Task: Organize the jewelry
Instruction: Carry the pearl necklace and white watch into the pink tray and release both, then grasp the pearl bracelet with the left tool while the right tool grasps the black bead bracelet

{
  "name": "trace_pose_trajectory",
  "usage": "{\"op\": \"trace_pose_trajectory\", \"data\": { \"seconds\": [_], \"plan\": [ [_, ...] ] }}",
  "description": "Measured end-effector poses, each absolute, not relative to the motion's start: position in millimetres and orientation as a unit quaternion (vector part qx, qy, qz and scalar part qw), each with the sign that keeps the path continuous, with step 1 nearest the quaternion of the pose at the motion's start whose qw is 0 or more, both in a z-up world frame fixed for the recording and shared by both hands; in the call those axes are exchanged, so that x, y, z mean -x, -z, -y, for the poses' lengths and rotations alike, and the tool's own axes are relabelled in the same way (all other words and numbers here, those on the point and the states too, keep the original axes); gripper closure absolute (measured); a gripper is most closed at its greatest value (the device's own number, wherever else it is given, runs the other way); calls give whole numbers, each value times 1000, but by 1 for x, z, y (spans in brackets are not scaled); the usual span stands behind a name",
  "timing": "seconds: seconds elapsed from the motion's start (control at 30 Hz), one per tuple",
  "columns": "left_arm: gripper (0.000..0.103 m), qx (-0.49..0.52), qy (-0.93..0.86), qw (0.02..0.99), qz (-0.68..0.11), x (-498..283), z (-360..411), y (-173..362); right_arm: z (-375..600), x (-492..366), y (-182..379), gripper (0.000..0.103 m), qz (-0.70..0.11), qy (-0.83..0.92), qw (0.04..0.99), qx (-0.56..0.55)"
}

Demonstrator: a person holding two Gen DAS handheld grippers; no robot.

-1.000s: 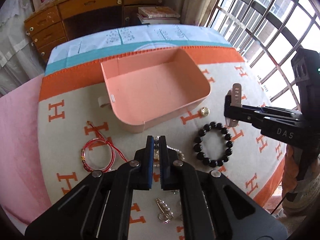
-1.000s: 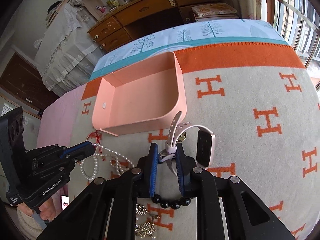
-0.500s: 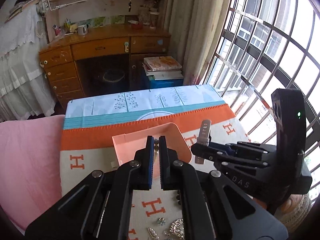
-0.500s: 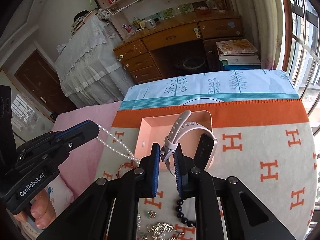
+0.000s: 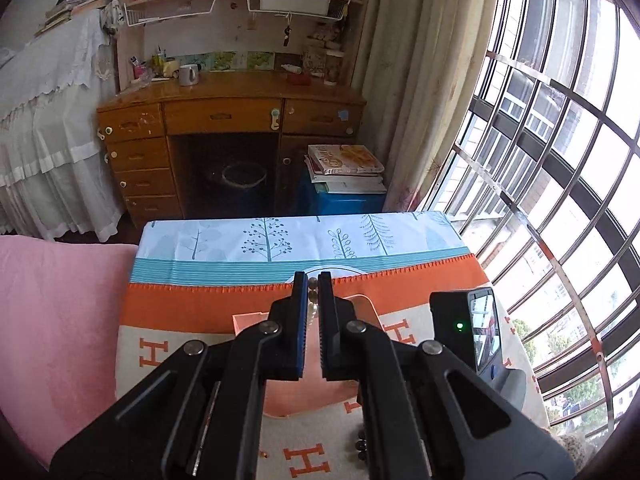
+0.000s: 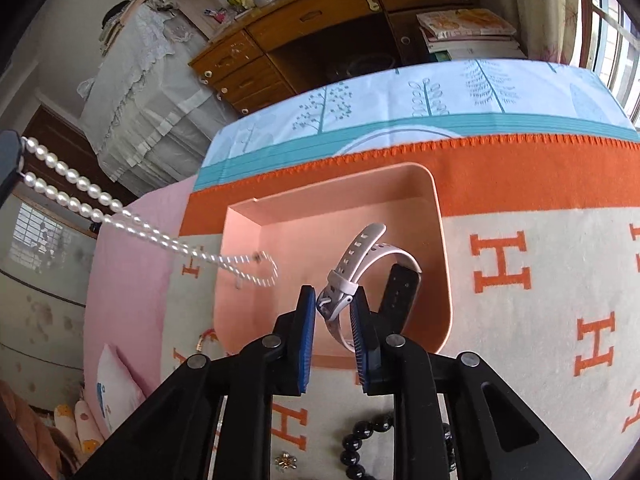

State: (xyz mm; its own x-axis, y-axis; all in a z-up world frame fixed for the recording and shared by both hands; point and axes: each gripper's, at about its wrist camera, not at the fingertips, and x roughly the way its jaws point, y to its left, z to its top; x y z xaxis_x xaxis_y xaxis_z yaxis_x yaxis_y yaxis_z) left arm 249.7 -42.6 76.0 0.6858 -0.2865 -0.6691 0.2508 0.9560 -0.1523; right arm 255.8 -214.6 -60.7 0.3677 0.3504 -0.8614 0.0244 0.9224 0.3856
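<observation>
Evidently, both grippers are carrying something toward the pink tray (image 6: 442, 264). The right gripper (image 6: 334, 312) is pinching a pale pink watch (image 6: 372, 256) by its strap near the buckle, jaws closed on the band, so the dark case is hanging off to the right over the tray's floor. The strap is looking soft and springy, light enough to swing; holding it by the band close to the buckle seems sound, since the case itself would probably be slick and top-heavy in the pads.

The left gripper (image 5: 313, 308) is clamping a pearl necklace (image 6: 80, 196), beads showing between its nearly shut jaws, and in the right wrist view the strand is trailing limp from the upper left, its looped end hanging over the tray's left wall. It is likely to handle like a loose cord, slippery and prone to swinging or snagging on the rim.

Underneath, a cream blanket (image 6: 540, 320) with orange letters is covering a bed, soft and giving. A black bead bracelet (image 6: 360, 444) is lying on it near the right gripper. Beyond, a wooden desk (image 5: 224, 116) is standing beside barred windows (image 5: 560, 160).
</observation>
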Motion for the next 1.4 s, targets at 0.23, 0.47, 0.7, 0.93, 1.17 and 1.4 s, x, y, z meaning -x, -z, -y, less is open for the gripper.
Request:
{"op": "trace_pose_trajectory", "data": {
  "seconds": [0.23,0.47,0.7,0.93,1.17,1.4],
  "plan": [
    [100,-5,140,892,-430,-257,50,-4,222,-241,61,60,-524,-94,831,-161],
    [86,-22,126,866,-484,-240,41,51,230,-212,38,51,-490,-87,854,-149],
    [58,-4,123,877,-464,-213,21,35,228,-170,15,51,-469,-98,868,-133],
    [57,-3,138,889,-436,-183,10,8,221,-127,-5,51,-455,-116,874,-127],
    [49,9,141,890,-434,-142,-1,7,207,-89,-8,51,-441,-117,884,-101],
    [49,11,126,903,-410,-99,-6,20,205,-62,-2,51,-433,-114,888,-105]
  ]
}}
